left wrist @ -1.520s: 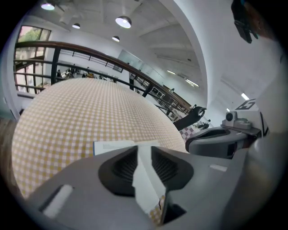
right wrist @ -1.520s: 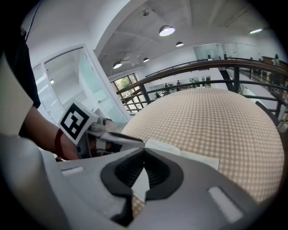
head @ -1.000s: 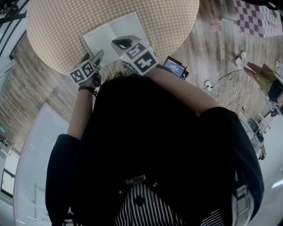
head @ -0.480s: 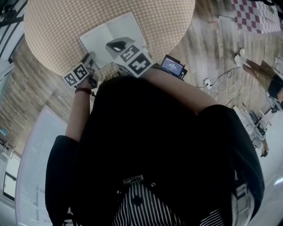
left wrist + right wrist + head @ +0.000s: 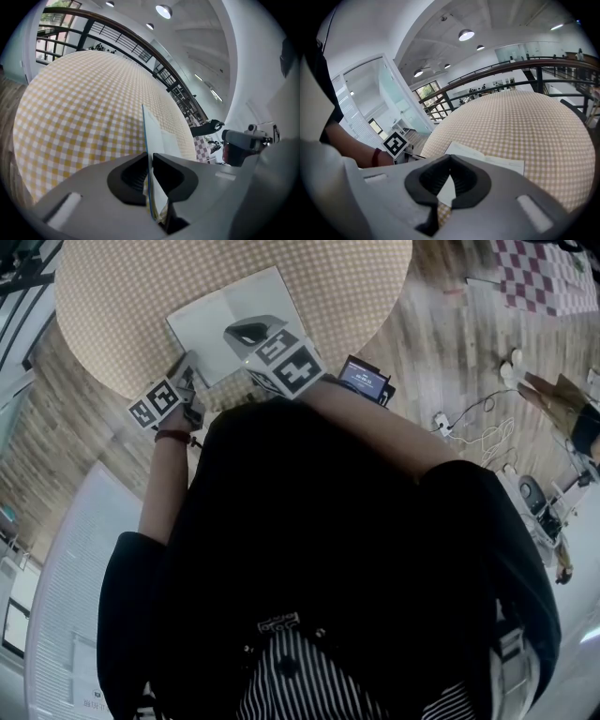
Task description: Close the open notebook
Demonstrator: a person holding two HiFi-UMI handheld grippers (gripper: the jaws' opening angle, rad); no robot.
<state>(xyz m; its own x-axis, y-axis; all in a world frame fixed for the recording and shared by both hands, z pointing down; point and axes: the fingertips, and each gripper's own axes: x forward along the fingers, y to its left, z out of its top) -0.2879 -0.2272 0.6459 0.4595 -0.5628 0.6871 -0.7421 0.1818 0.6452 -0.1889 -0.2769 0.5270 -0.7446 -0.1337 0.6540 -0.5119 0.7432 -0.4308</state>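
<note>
Open notebook [image 5: 234, 315] on checked table [image 5: 103, 287]; left tongs [image 5: 190, 369] at its near corner

No text, number or brand can be read. Only letterless black-and-white square markers [image 5: 292, 371] are shown, on the cubes [image 5: 153, 403] of the left tool [image 5: 190, 367] and the right tool [image 5: 248, 332].

Partly covered notebook [image 5: 223, 317]
The right gripper [image 5: 249, 334] hides its near right corner; the table [image 5: 108, 296] runs off the head view's top edge.
</note>
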